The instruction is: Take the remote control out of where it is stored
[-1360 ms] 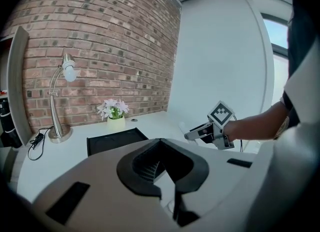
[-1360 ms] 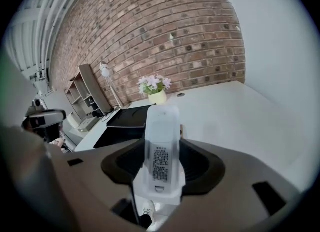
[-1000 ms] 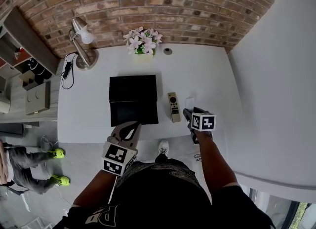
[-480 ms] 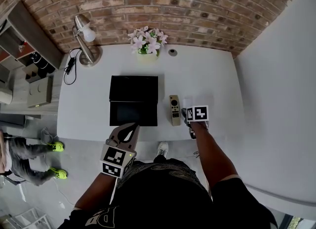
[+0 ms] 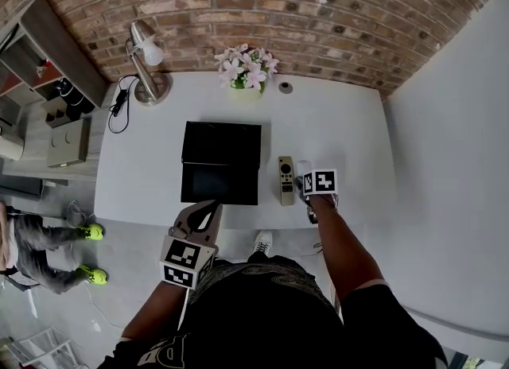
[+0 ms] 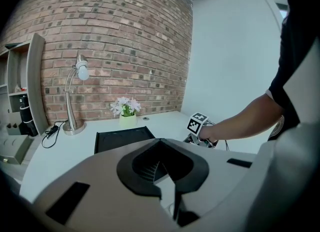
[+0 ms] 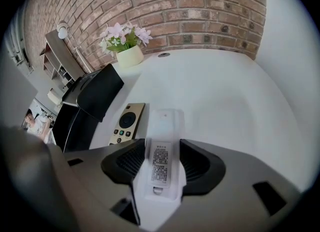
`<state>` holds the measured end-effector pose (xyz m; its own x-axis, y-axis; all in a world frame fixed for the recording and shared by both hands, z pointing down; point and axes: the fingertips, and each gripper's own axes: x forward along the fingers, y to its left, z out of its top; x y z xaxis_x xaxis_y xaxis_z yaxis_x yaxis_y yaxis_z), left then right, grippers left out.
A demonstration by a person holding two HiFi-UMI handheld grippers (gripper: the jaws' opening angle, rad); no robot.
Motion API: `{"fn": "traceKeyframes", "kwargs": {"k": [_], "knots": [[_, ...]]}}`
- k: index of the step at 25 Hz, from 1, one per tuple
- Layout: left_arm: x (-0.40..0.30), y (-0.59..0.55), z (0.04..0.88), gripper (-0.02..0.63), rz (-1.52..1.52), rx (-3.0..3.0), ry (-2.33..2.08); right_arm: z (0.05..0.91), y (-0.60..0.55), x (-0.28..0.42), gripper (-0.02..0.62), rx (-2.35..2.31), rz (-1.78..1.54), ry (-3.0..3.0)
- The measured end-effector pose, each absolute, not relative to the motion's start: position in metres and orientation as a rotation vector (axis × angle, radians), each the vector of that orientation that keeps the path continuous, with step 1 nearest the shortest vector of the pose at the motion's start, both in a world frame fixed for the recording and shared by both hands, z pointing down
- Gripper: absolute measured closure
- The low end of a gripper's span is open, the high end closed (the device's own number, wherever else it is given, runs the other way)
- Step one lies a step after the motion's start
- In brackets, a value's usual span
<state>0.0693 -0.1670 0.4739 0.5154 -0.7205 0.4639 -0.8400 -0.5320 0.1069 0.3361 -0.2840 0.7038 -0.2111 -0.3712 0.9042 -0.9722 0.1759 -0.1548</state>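
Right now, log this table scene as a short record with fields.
Surface: white table
Storage: black box, lid open, on the table
Beside box: slim gold remote control, buttons up, flat on table
Right claw: shut on white rectangular remote, label side up
Left claw: shut, empty, near table's front edge

No words can be read. The white remote, just right of the gold remote, has a sticker with tiny print, too small to read.
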Motion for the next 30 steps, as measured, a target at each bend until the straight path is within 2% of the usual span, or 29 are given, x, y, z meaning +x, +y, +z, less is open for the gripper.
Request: {"fn": "traceKeyframes", "kwargs": {"k": [17,24,25,29,30], "knots": [[0.045,-0.162,0.463,0.6,0.507,2.502,-1.239,0.663,-0.268,0.349,0.371,1.485,0.946,-1.743],[0.021,-0.154,0.459,0.6,0.468,2.518,-1.184,0.6,-0.239,0.289,0.374,1.541,0.821,-2.018],[0.017,-0.153,0.458,0.6,0.468,2.523,-1.175,0.589,-0.232,0.273,0.391,1.527,0.8,-2.075],[0.002,-0.146,0.455,0.6,0.474,2.555,-1.14,0.54,-0.198,0.213,0.585,1.526,0.768,-2.272],[-0.002,-0.144,0.454,0.6,0.474,2.564,-1.131,0.529,-0.19,0.198,0.589,1.519,0.769,-2.316]]}}
